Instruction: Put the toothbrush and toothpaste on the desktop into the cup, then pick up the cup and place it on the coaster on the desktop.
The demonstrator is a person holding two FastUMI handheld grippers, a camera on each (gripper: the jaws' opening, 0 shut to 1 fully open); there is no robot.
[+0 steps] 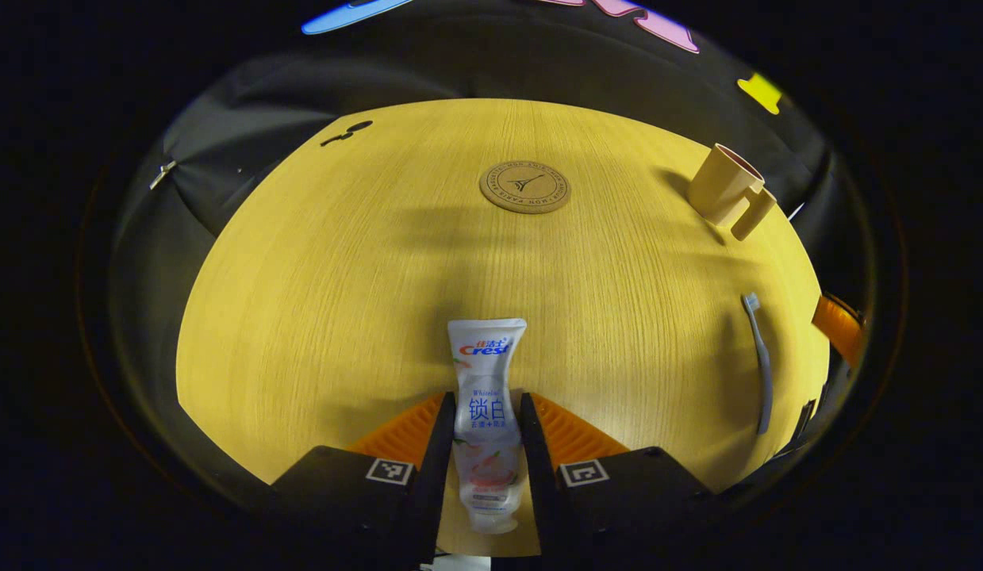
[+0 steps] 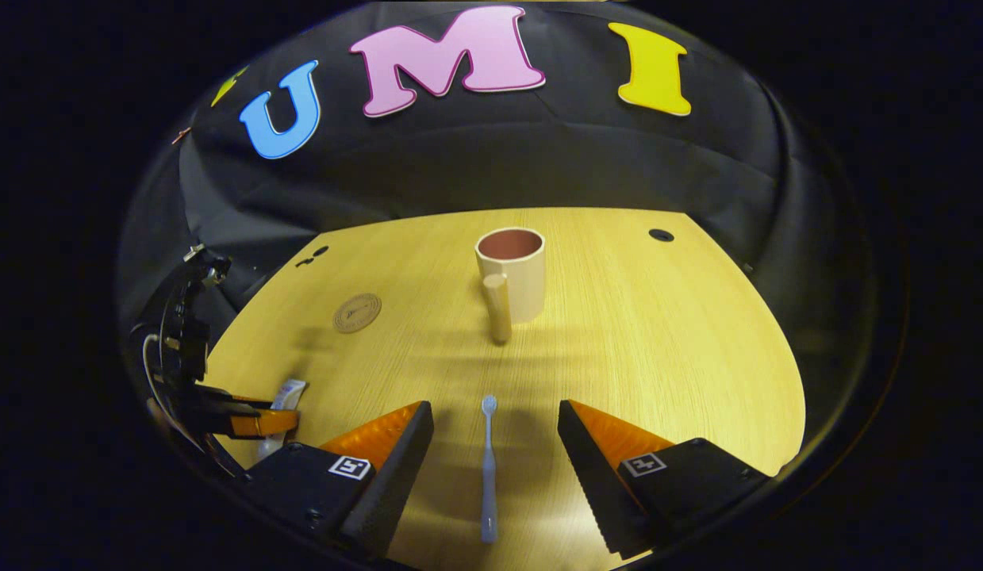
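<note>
Clamping toothpaste (image 1: 486, 412) between both fingers, left hand-held gripper (image 1: 485, 420); right hand-held gripper (image 2: 495, 432) spread wide, toothbrush (image 2: 489, 468) lying between.

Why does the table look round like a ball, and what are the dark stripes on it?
Left gripper view: the fisheye lens bulges the flat table; soft shadows cross below the coaster. Right gripper view: the same curve, with faint shadow bands before the cup.

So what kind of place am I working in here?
It looks like a staged recording booth, not a real bathroom: a bare wooden desktop backed by black cloth wall, with only the cup, coaster, toothbrush and toothpaste laid out.
</note>
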